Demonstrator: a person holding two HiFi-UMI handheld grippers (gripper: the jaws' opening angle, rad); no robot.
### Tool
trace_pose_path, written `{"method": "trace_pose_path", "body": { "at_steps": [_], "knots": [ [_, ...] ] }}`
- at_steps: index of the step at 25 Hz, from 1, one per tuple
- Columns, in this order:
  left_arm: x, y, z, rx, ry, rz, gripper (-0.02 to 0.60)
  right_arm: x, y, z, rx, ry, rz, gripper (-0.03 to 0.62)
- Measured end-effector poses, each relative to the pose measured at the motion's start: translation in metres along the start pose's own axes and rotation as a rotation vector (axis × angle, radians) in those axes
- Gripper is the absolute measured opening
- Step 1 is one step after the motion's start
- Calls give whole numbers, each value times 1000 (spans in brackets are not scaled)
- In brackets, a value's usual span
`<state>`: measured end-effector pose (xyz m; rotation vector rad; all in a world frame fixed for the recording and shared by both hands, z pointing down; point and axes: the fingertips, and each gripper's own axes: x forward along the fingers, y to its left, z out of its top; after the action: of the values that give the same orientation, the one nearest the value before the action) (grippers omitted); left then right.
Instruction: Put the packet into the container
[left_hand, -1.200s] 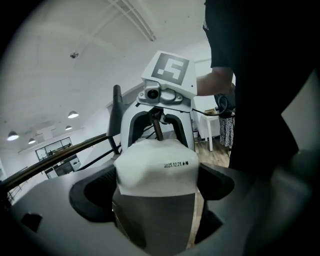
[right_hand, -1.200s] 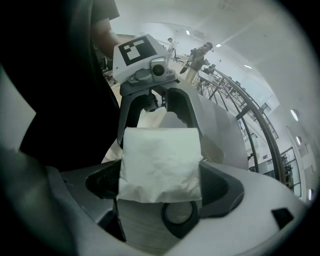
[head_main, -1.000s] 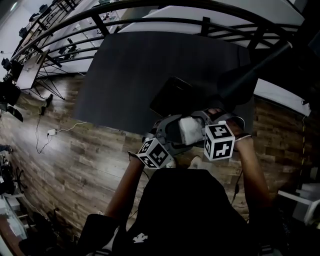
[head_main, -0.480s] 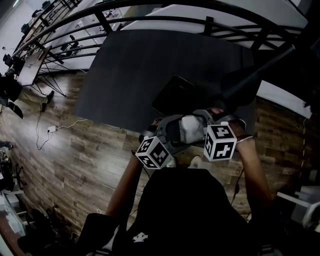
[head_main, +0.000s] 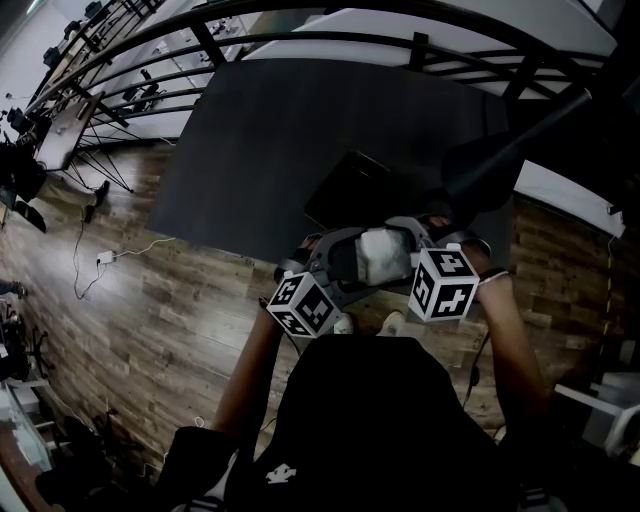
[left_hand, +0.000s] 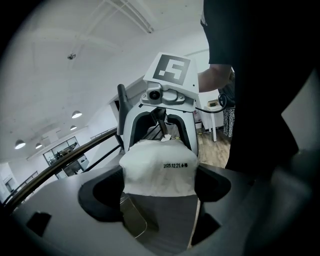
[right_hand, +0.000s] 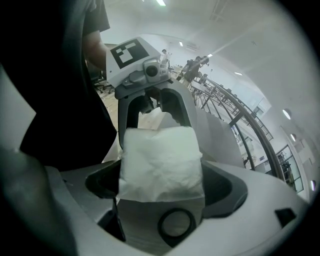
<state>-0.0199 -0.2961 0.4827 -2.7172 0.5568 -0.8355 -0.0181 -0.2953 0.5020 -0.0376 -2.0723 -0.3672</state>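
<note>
The small white soft plastic packet (head_main: 383, 255) hangs in the air in front of the person's chest, caught between the two grippers, which face each other nose to nose. The right gripper (right_hand: 161, 177) is clamped on one end of it, the packet filling the gap between its jaws; the left gripper (left_hand: 158, 175) takes the opposite end, and its pads appear to press on the packet's sides as well. The packet's long axis runs from one gripper to the other, roughly left to right. The black, flat rectangular container (head_main: 352, 190) lies forward of the packet and a little to the left, near the front edge of the dark grey table (head_main: 260, 150), about equally near to both grippers. The coming move is judged to be a short carry forward and down. The table around the container is bare, leaving open room on every side.
</note>
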Motion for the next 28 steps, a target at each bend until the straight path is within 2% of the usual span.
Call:
{"method": "trace_pose_path", "body": {
  "at_steps": [5, 8, 10, 14, 18, 19, 20, 21, 24, 26, 28],
  "knots": [
    [0, 1, 1, 15, 6, -7, 431, -3, -1, 2, 6, -16, -7, 459],
    [-2, 2, -9, 23, 62, -5, 431, -8, -2, -2, 9, -1, -15, 459],
    [-7, 7, -17, 12, 95, 11, 431, -13, -5, -6, 16, 5, -26, 457],
    [-11, 25, -13, -14, 88, 57, 431, -18, -11, -6, 43, -24, -48, 457],
    [-18, 38, -24, -57, 98, 101, 431, -15, -13, -9, 91, -25, -82, 457],
    [-19, 41, -29, -77, 100, 114, 431, -15, -15, -11, 110, -28, -104, 427],
    [-20, 44, -33, -98, 100, 126, 431, -16, -18, -13, 133, -37, -130, 330],
    [-21, 46, -37, -118, 99, 138, 431, -17, -19, -14, 160, -49, -150, 265],
    [-21, 57, -44, -160, 91, 178, 431, -18, -20, -18, 224, -74, -173, 222],
    [-21, 65, -46, -179, 82, 205, 431, -18, -22, -20, 251, -87, -202, 139],
    [-19, 72, -49, -207, 71, 230, 431, -19, -23, -21, 278, -105, -223, 94]
  ]
}}
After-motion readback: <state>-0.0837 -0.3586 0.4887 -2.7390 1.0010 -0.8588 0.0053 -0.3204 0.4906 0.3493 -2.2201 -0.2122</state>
